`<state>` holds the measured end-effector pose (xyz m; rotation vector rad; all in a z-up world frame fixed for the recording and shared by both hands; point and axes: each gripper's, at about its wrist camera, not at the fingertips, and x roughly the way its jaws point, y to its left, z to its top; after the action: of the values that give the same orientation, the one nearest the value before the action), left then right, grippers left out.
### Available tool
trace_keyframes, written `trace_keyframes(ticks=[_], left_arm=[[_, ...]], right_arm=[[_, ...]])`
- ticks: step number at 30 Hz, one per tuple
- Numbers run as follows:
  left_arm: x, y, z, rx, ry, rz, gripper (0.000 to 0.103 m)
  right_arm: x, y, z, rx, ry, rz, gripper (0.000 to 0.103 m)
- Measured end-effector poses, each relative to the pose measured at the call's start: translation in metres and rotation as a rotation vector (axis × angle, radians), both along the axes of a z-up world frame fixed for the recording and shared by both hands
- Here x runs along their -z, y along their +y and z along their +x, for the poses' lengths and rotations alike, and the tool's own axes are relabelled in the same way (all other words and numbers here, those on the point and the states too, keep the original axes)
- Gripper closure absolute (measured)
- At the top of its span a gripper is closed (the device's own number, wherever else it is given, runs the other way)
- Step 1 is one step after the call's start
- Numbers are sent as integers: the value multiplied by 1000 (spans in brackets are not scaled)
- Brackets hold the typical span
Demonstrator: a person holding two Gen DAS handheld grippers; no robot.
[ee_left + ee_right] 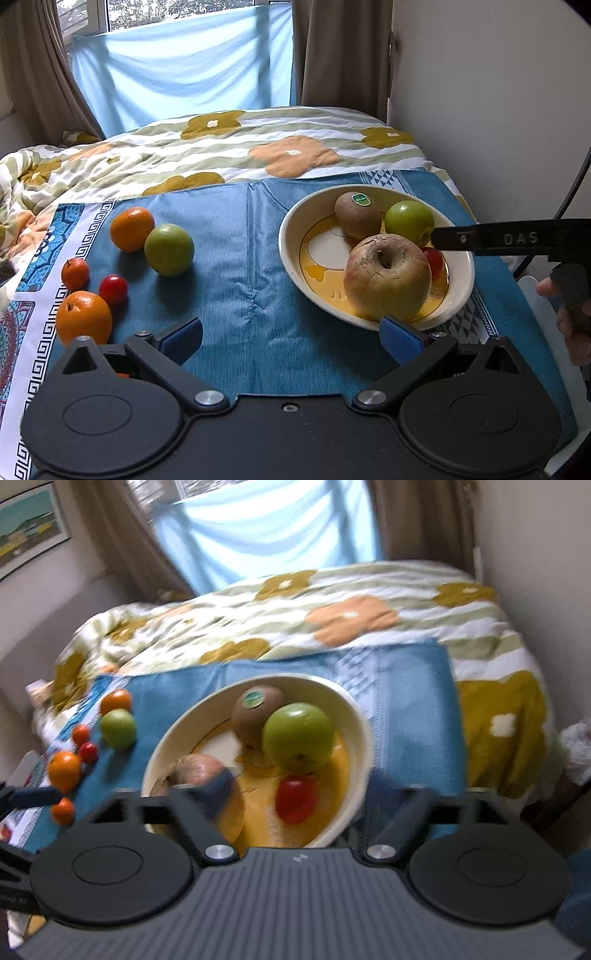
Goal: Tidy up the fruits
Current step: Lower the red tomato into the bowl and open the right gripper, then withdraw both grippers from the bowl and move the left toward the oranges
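Left tool [291, 341]: spread wide, nothing between its blue pads, held low over the blue cloth [236, 266]. Its right pad sits just before the near rim of the bowl [286, 236].

Right tool [301, 792]: spread wide over the bowl, holding nothing. The red tomato [295, 799] lies on the bowl floor between the fingers, untouched. The view is blurred. In the left view the right tool's finger reaches in from the right edge above the bowl, with part of a hand [570, 314] behind it.

Bowl contents:
- apple [387, 277], large, at the near side, partly hiding the tomato
- kiwi [357, 215] with a green sticker, at the far side
- green fruit [409, 221], touching the kiwi
- tomato

Loose fruit on the cloth, well to the left of the bowl:
- orange [132, 228] touching a second green fruit [169, 249]
- small orange fruit [75, 273]
- second red tomato [113, 289]
- near orange [83, 317], close to the left tool's left finger
- one more small orange fruit [62, 811], seen only in the right view

The open strip of cloth between the bowl and the loose group is bare.

The cloth has patterned white borders and covers the near end of a bed with a flowered quilt [236, 151]. Behind it, brown curtains [340, 51] flank a window half covered by a light blue sheet [184, 62]. A plain wall stands at the right; a framed picture [29, 524] hangs at the left.
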<state>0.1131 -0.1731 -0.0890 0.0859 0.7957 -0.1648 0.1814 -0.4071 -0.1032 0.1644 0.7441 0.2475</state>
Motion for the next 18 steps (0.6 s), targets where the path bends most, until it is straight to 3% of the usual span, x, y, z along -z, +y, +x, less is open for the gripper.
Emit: trace_keyframes(ticks=[18], left_arm=[[-35, 12, -31, -42, -58, 7, 0]], right_arm=[[-24, 0, -37, 61, 6, -44, 0]])
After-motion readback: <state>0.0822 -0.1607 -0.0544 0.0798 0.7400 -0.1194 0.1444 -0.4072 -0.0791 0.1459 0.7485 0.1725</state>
